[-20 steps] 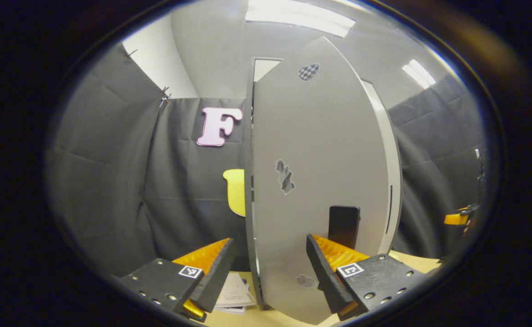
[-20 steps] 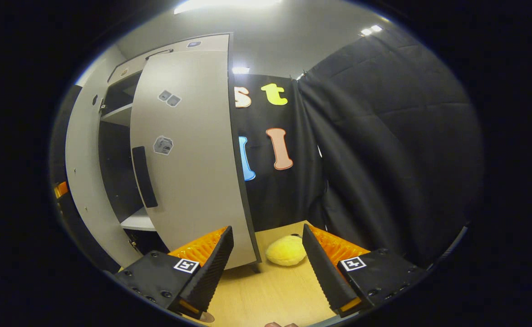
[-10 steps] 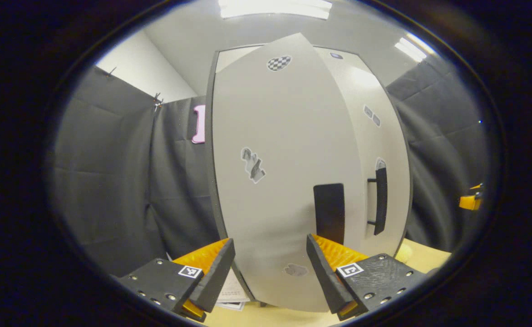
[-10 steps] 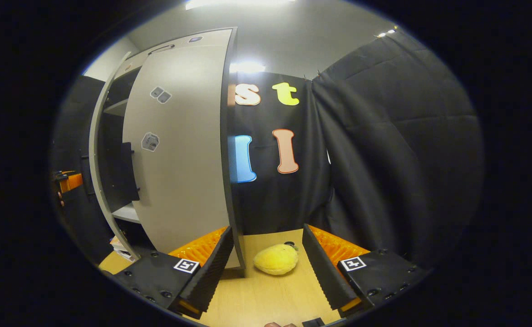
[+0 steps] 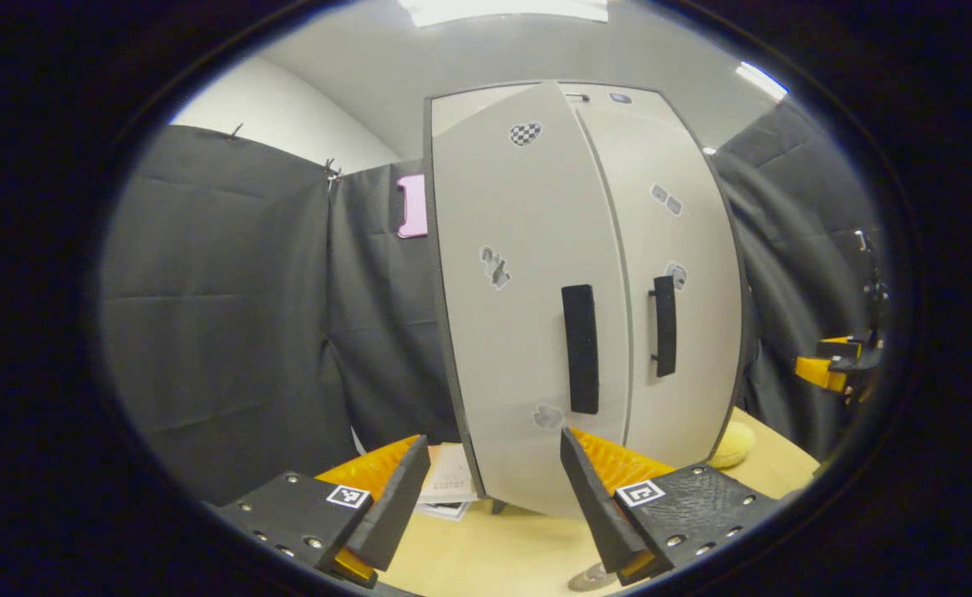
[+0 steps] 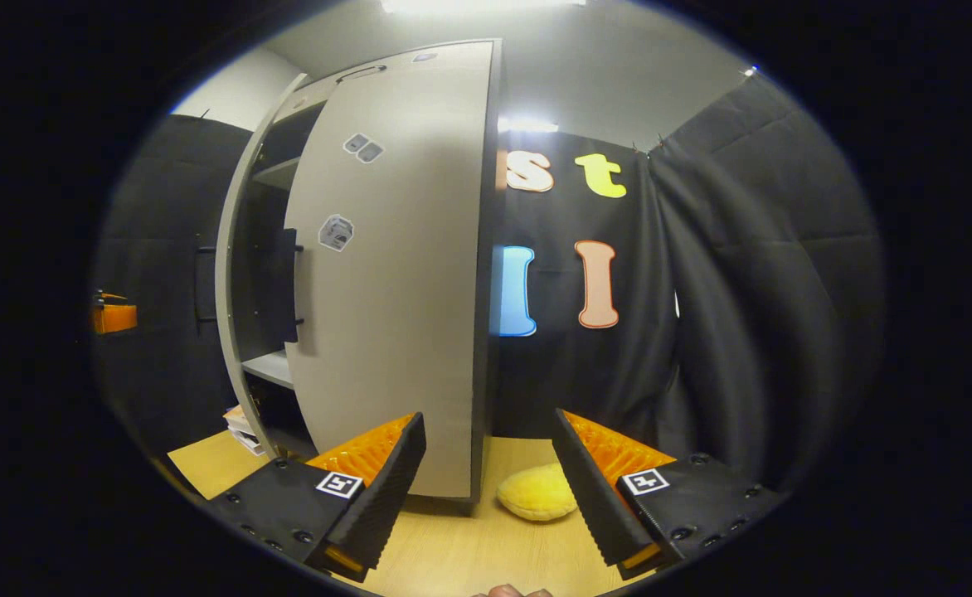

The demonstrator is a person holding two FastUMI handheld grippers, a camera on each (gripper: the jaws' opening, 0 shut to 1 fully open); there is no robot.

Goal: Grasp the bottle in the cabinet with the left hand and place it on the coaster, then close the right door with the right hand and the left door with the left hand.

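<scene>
Cabinet doors stand ahead of both my grippers. My left gripper (image 5: 490, 506) has its fingers spread wide with nothing between them, over the counter (image 5: 503, 551); just beyond them is the left door (image 5: 527, 332), nearly shut, its handle (image 5: 580, 348) above my right-hand finger. My right gripper (image 6: 486, 489) is likewise wide and empty; beyond its fingers lie a yellow plush (image 6: 537, 492) and the right door (image 6: 395, 290).

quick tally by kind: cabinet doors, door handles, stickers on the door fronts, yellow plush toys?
Cabinet doors: 2, left door and right door
Door handles: 2, and
Stickers on the door fronts: 5 patches visible
Yellow plush toys: 1
Total: 10
</scene>
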